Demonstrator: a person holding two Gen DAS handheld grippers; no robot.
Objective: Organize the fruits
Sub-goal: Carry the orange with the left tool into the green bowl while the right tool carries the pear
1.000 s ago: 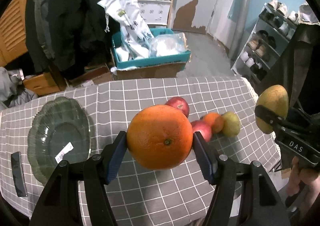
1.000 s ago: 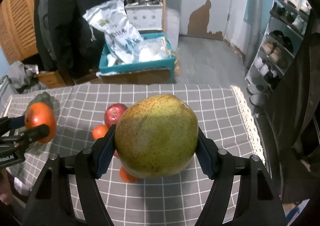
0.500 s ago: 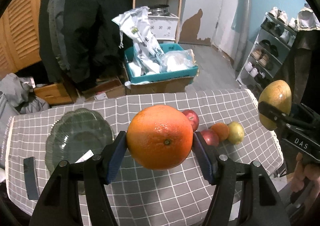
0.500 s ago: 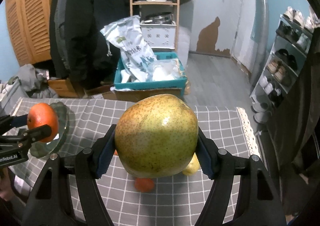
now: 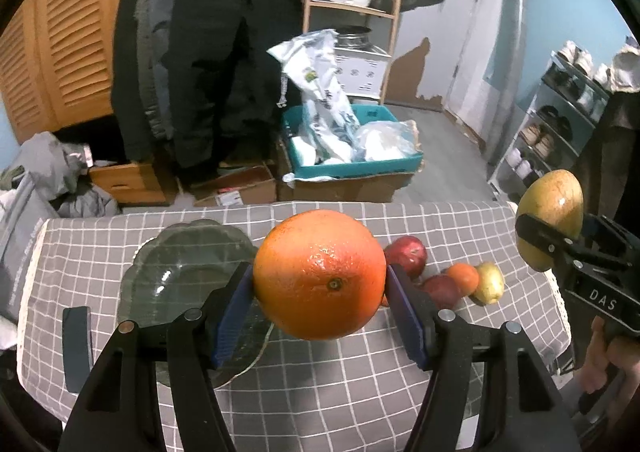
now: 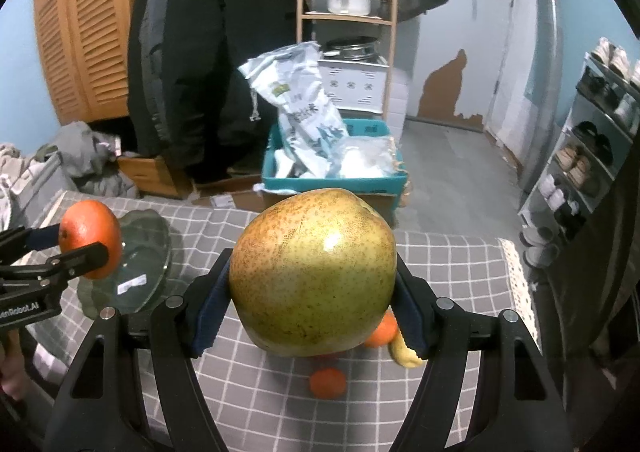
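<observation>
My left gripper (image 5: pixel 320 294) is shut on a large orange (image 5: pixel 320 274), held in the air above the checked tablecloth (image 5: pixel 360 392). My right gripper (image 6: pixel 316 298) is shut on a big speckled green-yellow pear (image 6: pixel 314 272), also lifted off the table. Each gripper shows in the other's view: the pear (image 5: pixel 550 220) at the far right, the orange (image 6: pixel 91 238) at the far left. A dark green glass plate (image 5: pixel 180 276) lies on the left of the cloth. Two red apples (image 5: pixel 410 254), a small orange (image 5: pixel 464 278) and a small yellow pear (image 5: pixel 491 284) stay on the cloth.
A dark flat bar (image 5: pixel 76 348) lies left of the plate. Another small orange (image 6: pixel 327 382) sits below the held pear. Beyond the table's far edge stand a teal box with bags (image 5: pixel 348 152), hanging coats (image 5: pixel 208 52), a wooden shelf (image 5: pixel 352 12) and a shoe rack (image 5: pixel 560 132).
Both grippers rose and drew back with their fruit, so the table, plate and loose fruit now look smaller and lower, and more of the room shows. Both grips stay the same.
</observation>
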